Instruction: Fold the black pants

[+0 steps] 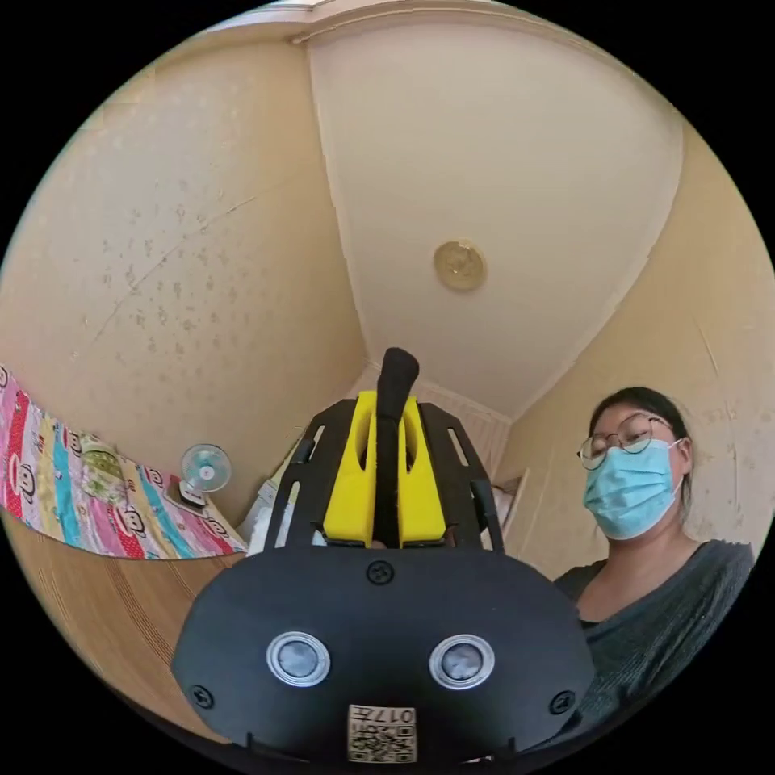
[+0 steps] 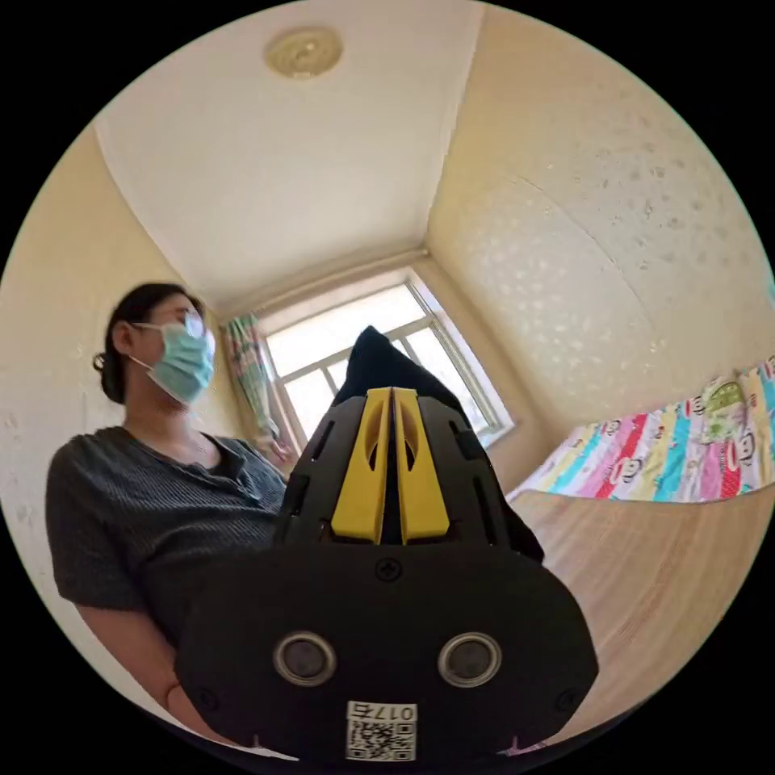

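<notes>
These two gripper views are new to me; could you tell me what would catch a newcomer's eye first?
In each view, yellow jaws pinch a strip of black pants: the left gripper and the right gripper both point up toward the ceiling. A person stands beside them. A bright striped bedcover lies along the wall, with a small fan by it in the left gripper view.
</notes>
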`<state>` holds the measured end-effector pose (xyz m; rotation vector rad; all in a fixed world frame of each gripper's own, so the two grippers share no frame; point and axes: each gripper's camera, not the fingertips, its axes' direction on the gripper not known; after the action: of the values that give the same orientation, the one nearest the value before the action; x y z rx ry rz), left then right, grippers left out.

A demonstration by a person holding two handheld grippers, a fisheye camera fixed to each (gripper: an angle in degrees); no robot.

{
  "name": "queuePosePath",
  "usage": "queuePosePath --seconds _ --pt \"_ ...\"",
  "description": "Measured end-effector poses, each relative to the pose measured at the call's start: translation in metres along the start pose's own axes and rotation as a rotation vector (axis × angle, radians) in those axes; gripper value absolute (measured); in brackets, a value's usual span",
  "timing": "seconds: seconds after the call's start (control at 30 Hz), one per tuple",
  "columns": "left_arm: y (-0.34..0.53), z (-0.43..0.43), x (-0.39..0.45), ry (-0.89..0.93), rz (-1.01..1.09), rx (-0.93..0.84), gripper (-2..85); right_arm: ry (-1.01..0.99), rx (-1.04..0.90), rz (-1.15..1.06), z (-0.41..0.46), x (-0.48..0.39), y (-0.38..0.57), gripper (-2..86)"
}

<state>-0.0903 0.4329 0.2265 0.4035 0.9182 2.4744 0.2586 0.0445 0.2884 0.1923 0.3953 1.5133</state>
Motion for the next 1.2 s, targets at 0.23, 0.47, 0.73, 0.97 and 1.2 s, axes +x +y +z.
queuePosePath --seconds 0.23,0.47,0.73,0.97,1.2 --pt "-0.015 0.07 0.087 -0.264 0.273 0.045 3.1 0.117 -0.293 -0.221 0.125 -0.107 0.02 20.3" --pt "-0.012 0.107 0.132 -0.275 0.333 0.024 3.5 0.496 -0.184 -0.17 0.174 -0.161 0.006 6.3" --pt "-0.068 0.084 0.119 -0.153 0.26 -0.183 3.7 0.598 -0.046 -0.194 0.107 -0.19 -0.106 3.3" --pt "-0.092 0.068 0.153 -0.145 0.403 -0.352 3.6 0.682 0.021 -0.306 0.087 -0.267 -0.198 3.1" --pt "-0.119 0.091 0.217 -0.185 0.505 -0.304 3.5 0.716 -0.014 -0.436 0.065 -0.331 -0.296 2.9"
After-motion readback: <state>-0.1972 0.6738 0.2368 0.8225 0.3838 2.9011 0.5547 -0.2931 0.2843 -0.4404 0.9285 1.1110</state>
